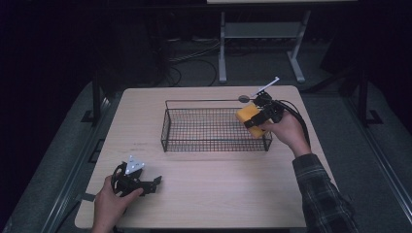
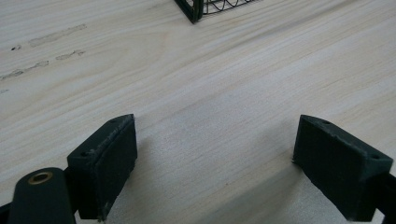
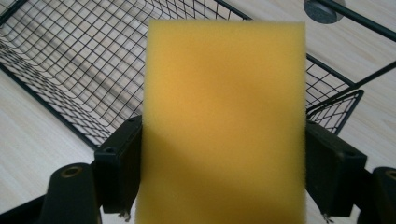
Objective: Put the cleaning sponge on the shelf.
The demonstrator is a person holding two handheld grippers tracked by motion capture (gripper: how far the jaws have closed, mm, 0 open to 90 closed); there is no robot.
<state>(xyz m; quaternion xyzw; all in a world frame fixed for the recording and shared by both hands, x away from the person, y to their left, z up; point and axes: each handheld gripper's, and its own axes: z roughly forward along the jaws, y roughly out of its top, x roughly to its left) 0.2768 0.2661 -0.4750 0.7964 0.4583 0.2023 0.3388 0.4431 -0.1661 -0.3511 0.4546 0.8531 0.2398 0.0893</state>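
Yellow sponge (image 3: 224,126) is clamped in the right hand-held gripper (image 1: 261,116), over the wire basket's (image 1: 214,144) right end, long axis running out from the jaws. Left hand-held gripper (image 2: 215,163) rests agape, empty, near the desk's (image 1: 218,189) front-left corner. No legible writing.

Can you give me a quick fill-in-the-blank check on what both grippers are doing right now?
1. The right gripper is shut on a yellow ____.
2. It holds that over the right end of the black wire ____.
3. The left gripper hangs low above the table, jaws ____ and holding nothing.
4. The basket's inside looks ____.

Missing words: sponge; basket; open; empty
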